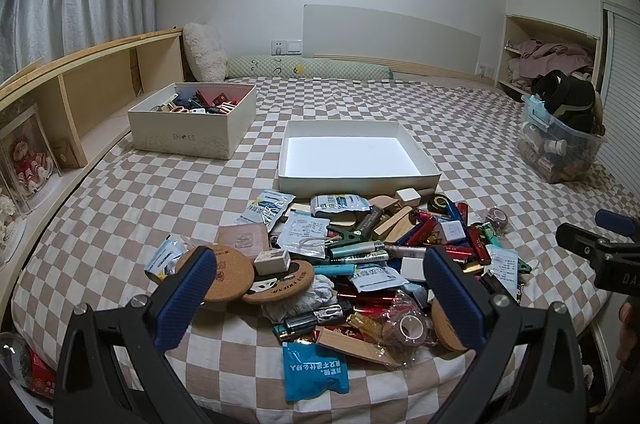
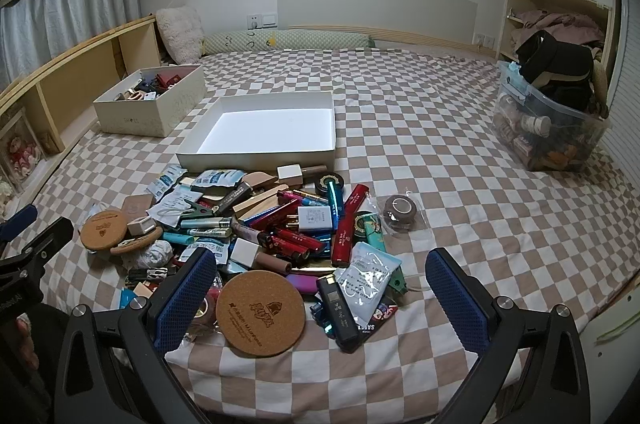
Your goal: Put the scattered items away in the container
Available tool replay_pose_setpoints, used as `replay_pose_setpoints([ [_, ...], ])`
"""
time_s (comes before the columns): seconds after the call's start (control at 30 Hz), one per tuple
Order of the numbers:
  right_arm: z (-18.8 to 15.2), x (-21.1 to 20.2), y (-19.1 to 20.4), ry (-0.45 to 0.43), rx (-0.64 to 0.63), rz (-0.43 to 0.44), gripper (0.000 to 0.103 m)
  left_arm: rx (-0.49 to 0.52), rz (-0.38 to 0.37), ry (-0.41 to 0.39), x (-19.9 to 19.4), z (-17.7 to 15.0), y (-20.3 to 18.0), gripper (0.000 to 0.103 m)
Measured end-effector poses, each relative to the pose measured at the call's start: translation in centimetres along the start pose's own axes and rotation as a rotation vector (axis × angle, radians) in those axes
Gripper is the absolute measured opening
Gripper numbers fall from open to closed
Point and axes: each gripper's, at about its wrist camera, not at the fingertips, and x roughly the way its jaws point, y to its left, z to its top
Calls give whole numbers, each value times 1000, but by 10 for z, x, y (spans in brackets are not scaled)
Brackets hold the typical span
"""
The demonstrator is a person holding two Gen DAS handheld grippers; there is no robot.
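Clutter (image 2: 256, 224) lies heaped before the empty tray (image 2: 264, 127); both grippers (image 1: 316, 284) (image 2: 320, 288) gape wide, so a grab may snag several overlapping pieces.

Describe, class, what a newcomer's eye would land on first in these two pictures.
First, the jumbled pile of small items on the checked bedspread, nearest the cameras. Just behind it lies an empty white tray, with a filled shoebox further left.
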Motion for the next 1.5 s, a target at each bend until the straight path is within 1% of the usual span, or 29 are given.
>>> replay_pose_setpoints([
  [0.33,-3,4,0,-3,7,7,103,-1,7,3,3,-2,0,103],
  [0.5,-6,12,-6,4,37,25,103,-11,-11,40,13,-8,3,103],
  [0.63,-12,22,-10,-4,61,65,103,-21,-41,58,22,-14,7,103],
  [0.73,-17,33,-8,15,42,115,103,-22,-49,73,28,-19,9,103],
  [0.8,-22,37,-3,12,21,121,103,-25,-56,78,31,-21,10,103],
  [0.9,-30,43,4,-18,-2,124,103,-34,-66,90,37,-24,13,103],
  [1.03,-40,62,7,20,38,190,103,-39,-64,119,46,-30,14,103],
  [1.13,-49,76,9,53,53,214,103,-37,-66,143,52,-35,14,103],
  [1.33,-63,96,19,117,34,217,103,-43,-52,171,63,-44,16,103],
  [1.5,-72,114,23,193,46,210,103,-73,-57,195,69,-51,19,103],
])
